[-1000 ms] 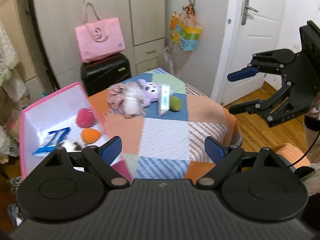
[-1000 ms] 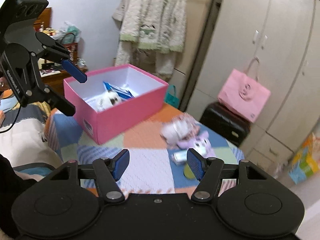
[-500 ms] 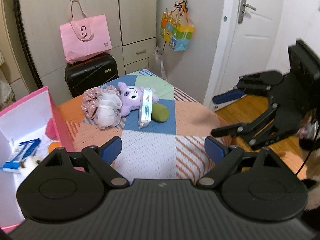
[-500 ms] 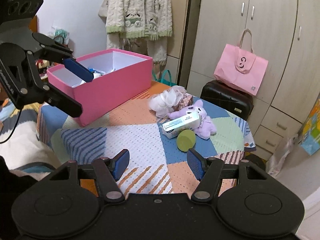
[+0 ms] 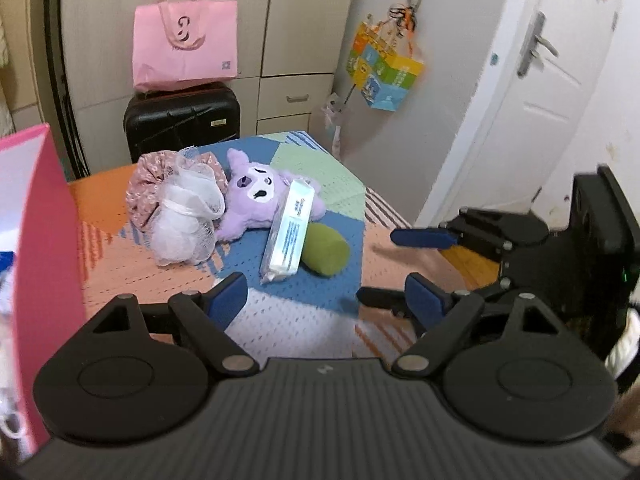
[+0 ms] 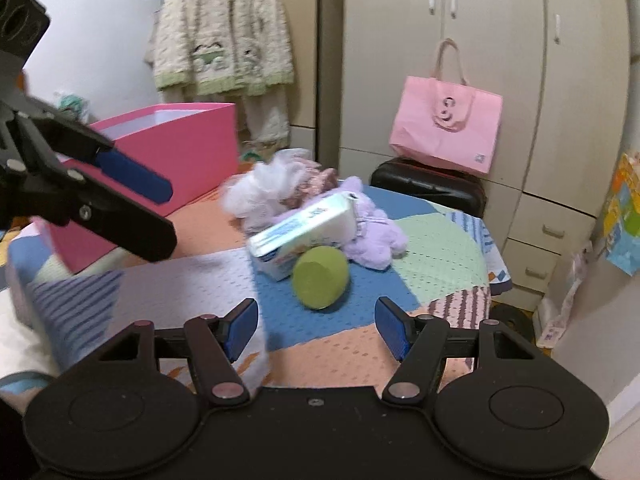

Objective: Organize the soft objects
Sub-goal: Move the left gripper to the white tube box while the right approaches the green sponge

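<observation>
So both tools are hovering over the table (image 5: pixel 304 320) with its patchwork cloth, nothing held in either one. The left tool (image 5: pixel 326 300) has its jaws apart but they're closing in a bit, with only bare cloth between them. The right tool (image 6: pixel 316 326) sits with its jaws apart too, empty, pointing at the green sponge-looking thing (image 6: pixel 320 278), which lies just past its fingertips. The soft stuff is all bunched in one pile toward the far side of the table: a white mesh pouf (image 5: pixel 186 222) on top of a pink floral fabric bundle (image 5: pixel 146 184), a purple plush bunny (image 5: pixel 256 196) right beside it, a white pack of wipes (image 5: pixel 290 236) lying across the bunny, and the green thing touching the pack. The pink box (image 6: pixel 176 152) stands open at the left end of the table, apart from the pile. Behind the table there's a black suitcase (image 5: pixel 182 120) with a pink tote bag (image 5: pixel 186 46) on top.
</observation>
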The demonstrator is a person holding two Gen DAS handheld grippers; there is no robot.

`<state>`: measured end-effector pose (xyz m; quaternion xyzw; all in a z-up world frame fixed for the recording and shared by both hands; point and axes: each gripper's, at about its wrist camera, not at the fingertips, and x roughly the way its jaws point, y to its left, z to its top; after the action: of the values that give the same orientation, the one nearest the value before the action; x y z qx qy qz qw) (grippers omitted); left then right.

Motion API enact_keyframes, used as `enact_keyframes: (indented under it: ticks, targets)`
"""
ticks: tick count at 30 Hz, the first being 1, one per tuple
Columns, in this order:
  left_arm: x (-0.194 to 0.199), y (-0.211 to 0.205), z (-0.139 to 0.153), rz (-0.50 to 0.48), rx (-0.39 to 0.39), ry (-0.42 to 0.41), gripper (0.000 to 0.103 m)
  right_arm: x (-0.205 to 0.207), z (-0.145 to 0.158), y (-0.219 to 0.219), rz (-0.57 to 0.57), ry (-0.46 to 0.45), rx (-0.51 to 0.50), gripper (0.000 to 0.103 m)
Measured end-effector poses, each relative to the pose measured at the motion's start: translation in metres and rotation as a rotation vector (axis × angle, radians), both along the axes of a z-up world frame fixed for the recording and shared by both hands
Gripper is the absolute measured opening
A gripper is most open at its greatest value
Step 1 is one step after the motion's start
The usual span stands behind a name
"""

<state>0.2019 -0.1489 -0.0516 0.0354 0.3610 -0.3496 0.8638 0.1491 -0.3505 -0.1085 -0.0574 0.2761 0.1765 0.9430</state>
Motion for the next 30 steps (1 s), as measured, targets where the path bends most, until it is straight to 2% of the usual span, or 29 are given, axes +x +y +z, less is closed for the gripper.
enact_keyframes:
  ticks: [7,9,15,17,24,30]
  targets:
    - [0.034,-0.014,-0.020,0.072,-0.066,0.052,0.077,0.021,-0.011,0.006,0.016,0.004,-0.013,0.070]
    - [0.043,-0.017,-0.025,0.091,-0.072,0.060,0.068,0.024,-0.014,0.011,0.023,0.010,-0.026,0.070]
    - [0.059,-0.027,-0.038,0.126,-0.066,0.045,0.055,0.034,-0.018,0.019,0.018,0.020,-0.044,0.069]
    - [0.062,-0.029,-0.040,0.132,-0.070,0.041,0.053,0.036,-0.018,0.020,0.019,0.021,-0.046,0.069]
    - [0.075,-0.030,-0.050,0.145,-0.126,0.098,0.050,0.045,-0.020,0.024,0.022,0.042,-0.042,0.054]
    - [0.079,-0.026,-0.057,0.178,-0.167,0.125,0.046,0.048,-0.023,0.024,0.005,0.037,-0.023,0.047]
